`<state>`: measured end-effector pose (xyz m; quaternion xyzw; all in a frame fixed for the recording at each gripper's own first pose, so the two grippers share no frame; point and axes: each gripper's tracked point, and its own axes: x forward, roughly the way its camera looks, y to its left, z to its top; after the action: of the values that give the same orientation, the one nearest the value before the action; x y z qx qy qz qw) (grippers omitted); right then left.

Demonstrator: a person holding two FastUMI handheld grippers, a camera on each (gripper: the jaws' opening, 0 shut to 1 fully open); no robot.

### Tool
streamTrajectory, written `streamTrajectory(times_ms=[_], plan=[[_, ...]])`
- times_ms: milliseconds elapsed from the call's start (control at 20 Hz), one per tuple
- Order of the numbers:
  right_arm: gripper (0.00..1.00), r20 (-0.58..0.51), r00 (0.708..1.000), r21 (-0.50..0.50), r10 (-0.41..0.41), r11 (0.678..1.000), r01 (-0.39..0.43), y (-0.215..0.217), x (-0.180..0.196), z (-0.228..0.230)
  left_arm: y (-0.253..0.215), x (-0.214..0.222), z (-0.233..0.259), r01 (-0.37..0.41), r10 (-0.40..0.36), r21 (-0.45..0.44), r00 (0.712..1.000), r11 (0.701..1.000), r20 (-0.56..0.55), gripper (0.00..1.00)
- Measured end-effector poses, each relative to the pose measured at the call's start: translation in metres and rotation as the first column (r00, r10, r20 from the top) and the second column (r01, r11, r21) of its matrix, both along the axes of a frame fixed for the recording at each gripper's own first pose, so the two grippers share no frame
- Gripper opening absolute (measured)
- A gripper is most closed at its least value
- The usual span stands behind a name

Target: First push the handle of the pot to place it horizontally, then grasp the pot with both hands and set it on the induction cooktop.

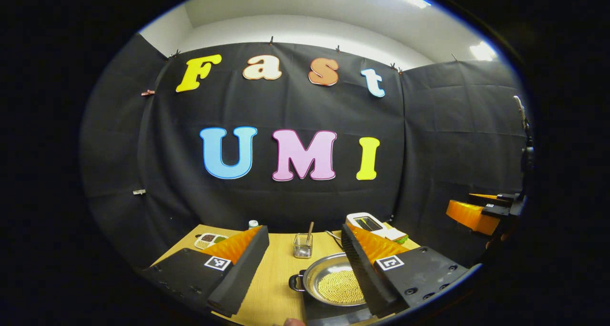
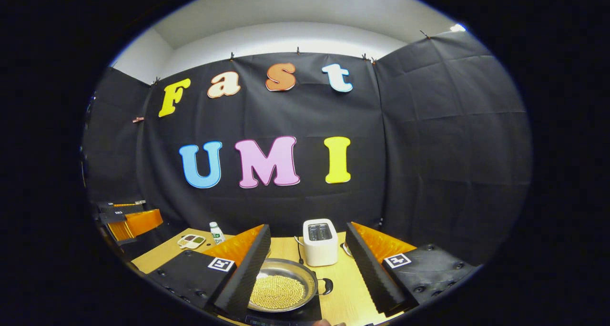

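A steel pot [image 1: 333, 278] holding small yellow beans sits on the black induction cooktop [image 1: 333, 315] near the table's front edge. One black side handle [image 1: 296, 282] points left in the left gripper view; the other handle [image 2: 327, 286] points right in the right gripper view, where the pot [image 2: 281, 288] rests on the cooktop [image 2: 286, 316]. My left gripper [image 1: 303, 228] is open, raised above and behind the pot, nothing between its fingers. My right gripper [image 2: 307, 226] is open too, holding nothing, with its left finger over part of the pot.
On the wooden table [image 1: 276, 278] stand a glass jar with a stick [image 1: 303, 245], a white toaster [image 2: 320, 242], a seasoning tray [image 2: 191, 240] and a small bottle [image 2: 217, 232]. The other gripper shows far right [image 1: 476, 214] and far left [image 2: 128, 221].
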<state>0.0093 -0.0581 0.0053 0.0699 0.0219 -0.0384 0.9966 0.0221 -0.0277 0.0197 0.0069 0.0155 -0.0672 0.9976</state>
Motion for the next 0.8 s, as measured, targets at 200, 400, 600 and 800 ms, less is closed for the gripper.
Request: streamTrajectory(times_ms=[200, 400, 600, 800], plan=[[0.98, 0.013, 1.0, 0.007, 0.008, 1.0, -0.008, 0.0072, -0.0016, 0.004, -0.003, -0.0048, 0.0003, 0.017, -0.017, 0.013, 1.0, 1.0, -0.003, 0.95], [0.98, 0.008, 1.0, 0.01, 0.01, 1.0, -0.01, 0.0087, 0.0005, 0.003, -0.0058, -0.0088, -0.0017, 0.028, -0.028, 0.01, 1.0, 1.0, -0.008, 0.95], [0.98, 0.008, 1.0, 0.003, 0.008, 1.0, -0.009, 0.0074, 0.0003, 0.0027, -0.0072, -0.0086, -0.0046, 0.033, -0.033, 0.005, 0.999, 0.999, -0.02, 0.95], [0.98, -0.002, 1.0, 0.002, 0.006, 1.0, -0.006, 0.0046, -0.0012, 0.0, -0.009, -0.0084, -0.0074, 0.038, -0.038, 0.005, 0.999, 0.999, -0.033, 0.95]])
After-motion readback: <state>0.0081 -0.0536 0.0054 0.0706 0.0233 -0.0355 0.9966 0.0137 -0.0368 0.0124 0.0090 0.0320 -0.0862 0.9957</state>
